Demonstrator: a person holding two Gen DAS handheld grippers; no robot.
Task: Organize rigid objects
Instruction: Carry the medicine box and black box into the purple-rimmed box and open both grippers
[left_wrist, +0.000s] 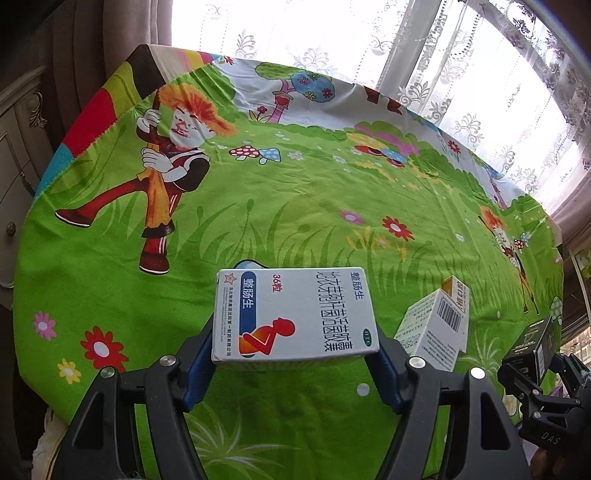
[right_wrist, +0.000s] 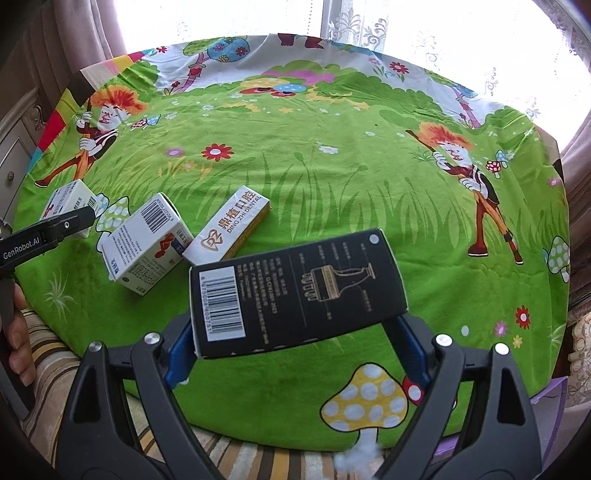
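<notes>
While the left gripper (left_wrist: 295, 356) clamps a white cardboard medicine box (left_wrist: 293, 314) with a red figure, the right gripper (right_wrist: 295, 341) grips a black barcoded carton (right_wrist: 295, 291).

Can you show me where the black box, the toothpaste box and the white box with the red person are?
black box (right_wrist: 295, 291): right wrist view, top face.
toothpaste box (right_wrist: 231, 227): right wrist view, printed top.
white medicine box (left_wrist: 295, 314): left wrist view, printed face.

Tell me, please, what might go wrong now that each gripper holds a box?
1. The black box sits tilted between the right gripper fingers, so it may twist loose.
2. The left gripper holds the white box only by its near end; it could droop.
3. Either could knock the barcode box or dental box lying close together.
</notes>
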